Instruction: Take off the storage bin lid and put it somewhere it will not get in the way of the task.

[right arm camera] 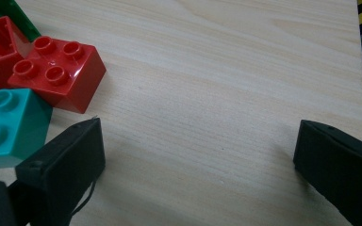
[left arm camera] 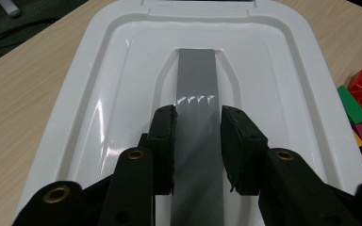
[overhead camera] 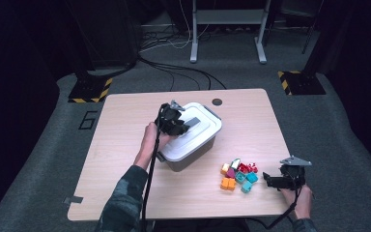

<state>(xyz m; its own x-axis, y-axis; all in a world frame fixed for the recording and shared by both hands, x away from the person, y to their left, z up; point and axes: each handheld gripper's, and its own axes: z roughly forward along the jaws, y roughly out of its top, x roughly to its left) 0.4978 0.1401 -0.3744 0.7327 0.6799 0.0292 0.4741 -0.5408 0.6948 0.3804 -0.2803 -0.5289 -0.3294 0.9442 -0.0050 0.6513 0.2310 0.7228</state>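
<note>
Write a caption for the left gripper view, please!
Left gripper straddling the grey handle strip on a white plastic box lid.

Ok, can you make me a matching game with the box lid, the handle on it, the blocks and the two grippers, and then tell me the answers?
Things:
1. lid of the box
2. handle strip on the lid
3. left gripper
4. right gripper

Descriptions:
A. jaws wide apart above bare wood, red block and teal block beside it
B. grey
C. white
D. jaws on either side of the handle strip

Pairs: 1-C, 2-B, 3-D, 4-A
</note>
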